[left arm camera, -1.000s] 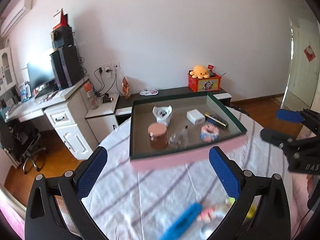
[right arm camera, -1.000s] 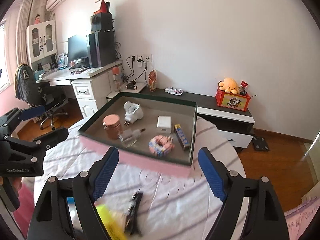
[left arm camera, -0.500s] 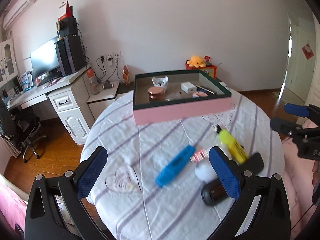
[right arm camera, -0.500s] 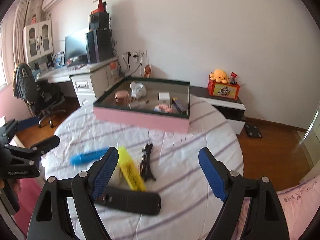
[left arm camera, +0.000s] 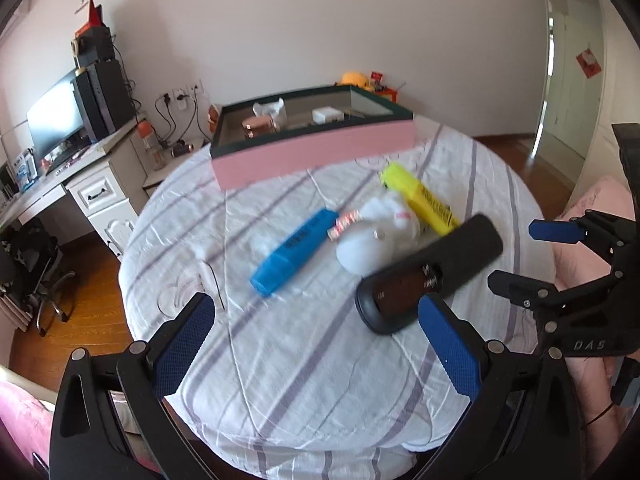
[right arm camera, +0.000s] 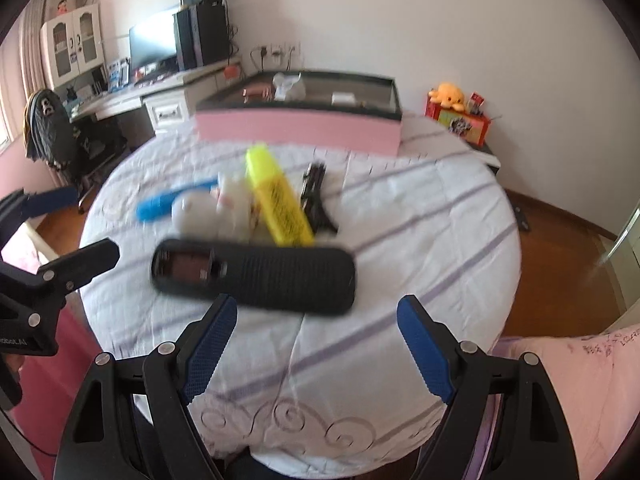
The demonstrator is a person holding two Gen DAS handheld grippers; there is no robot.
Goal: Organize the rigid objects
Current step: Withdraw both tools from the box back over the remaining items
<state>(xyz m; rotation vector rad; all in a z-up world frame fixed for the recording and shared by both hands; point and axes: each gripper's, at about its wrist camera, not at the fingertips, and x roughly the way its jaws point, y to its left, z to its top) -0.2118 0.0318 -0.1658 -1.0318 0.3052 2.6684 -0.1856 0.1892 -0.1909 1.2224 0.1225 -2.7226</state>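
Just ahead of the wide-open, empty right gripper [right arm camera: 316, 344], the long black plastic remote [right arm camera: 256, 270] lies crosswise on the tabletop [right arm camera: 400, 240].

Both views are bright, lit by even daylight. In the left wrist view, light enters through the doorway [left arm camera: 568, 80] at the right and glares on the wooden floor. Shadows on the table [left arm camera: 320, 360] are soft and faint. Fisheye distortion bends walls and furniture toward the dark circular borders. Motion blur smears the pink box [right arm camera: 298, 128], the black remote [right arm camera: 256, 276] and the yellow highlighter [right arm camera: 280, 200]; the blue-padded fingers [right arm camera: 208, 348] stay sharp.
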